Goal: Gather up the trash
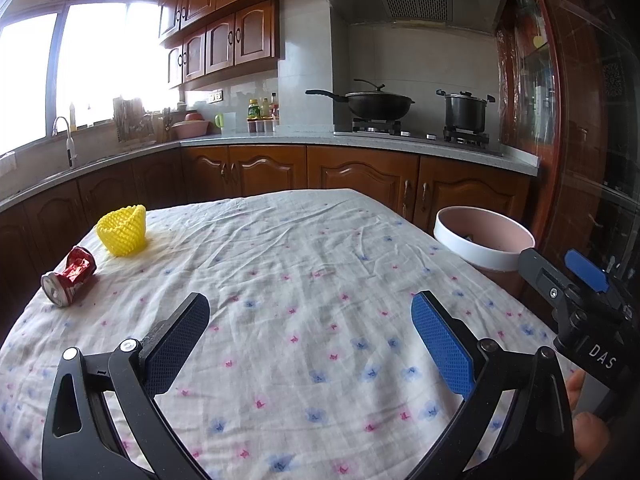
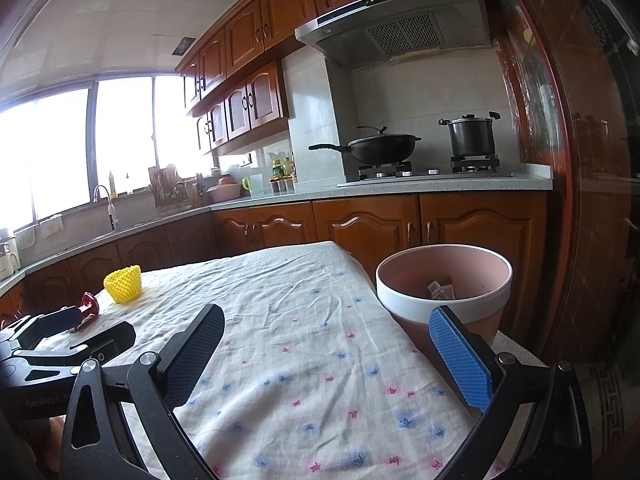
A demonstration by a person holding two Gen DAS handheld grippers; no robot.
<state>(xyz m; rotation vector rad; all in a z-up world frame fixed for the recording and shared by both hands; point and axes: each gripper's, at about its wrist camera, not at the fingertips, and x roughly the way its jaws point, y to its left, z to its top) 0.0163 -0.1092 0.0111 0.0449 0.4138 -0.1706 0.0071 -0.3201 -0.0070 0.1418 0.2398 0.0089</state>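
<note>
- Spread wide and gripping nothing, the left gripper (image 1: 310, 320) is hovering over the flowered tablecloth (image 1: 304, 264), its black pad on one side and blue pad on the other with bare cloth lying between them.
- Likewise released, the right gripper (image 2: 326, 338) is hanging over the same cloth with its fingers parted and nothing between them.
- Ahead and to the left of the left gripper, a crushed red can (image 1: 70, 276) is lying on its side near the table's left edge, its silver end facing the camera.
- Just beyond the can, a yellow foam net sleeve (image 1: 122, 230) is standing upright on the cloth, close to the can but apart from it.
- From the right wrist view the can (image 2: 89, 306) is showing only partly, behind the left gripper's body at the lower left, while the yellow sleeve (image 2: 123, 283) is sitting further ahead on that side.
- Ahead and to the right of the right gripper, a pink bin with a white rim (image 2: 404, 294) is standing just beside the table's right edge, with a small wrapper (image 2: 440, 289) lying inside it.
- Past the table, a black wok (image 1: 378, 104) and a dark pot (image 1: 466, 110) are sitting on the stove.
</note>
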